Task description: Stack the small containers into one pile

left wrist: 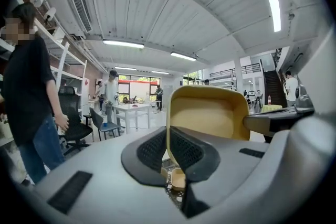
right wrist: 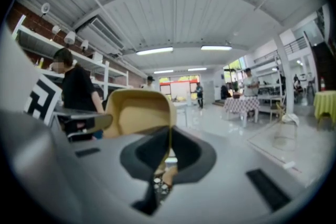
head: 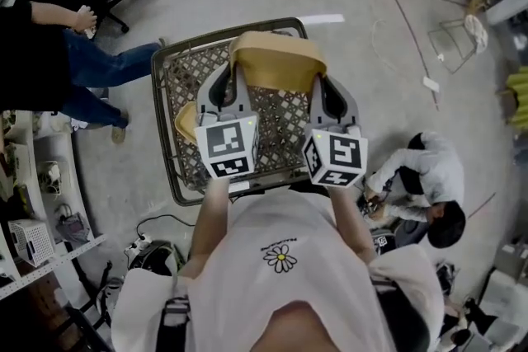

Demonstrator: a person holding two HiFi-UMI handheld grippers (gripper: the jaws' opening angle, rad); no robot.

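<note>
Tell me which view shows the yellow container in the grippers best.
The left gripper view: the yellow container is large and sharp, its hollow inside facing the camera and its rim pinched between the jaws. The head view shows the container only as an outer wall from above. The right gripper view shows the container blurred.

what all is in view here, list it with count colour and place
held container: 1, yellow, above the basket, between both grippers
second container: 1, yellow, inside the basket at left, mostly hidden
basket: 1, dark metal lattice, below the grippers
standing person: 1, black top, far left
crouching person: 1, white top, right
left gripper: 1, grey, shut on held container's left wall
right gripper: 1, grey, shut on its right wall
</note>
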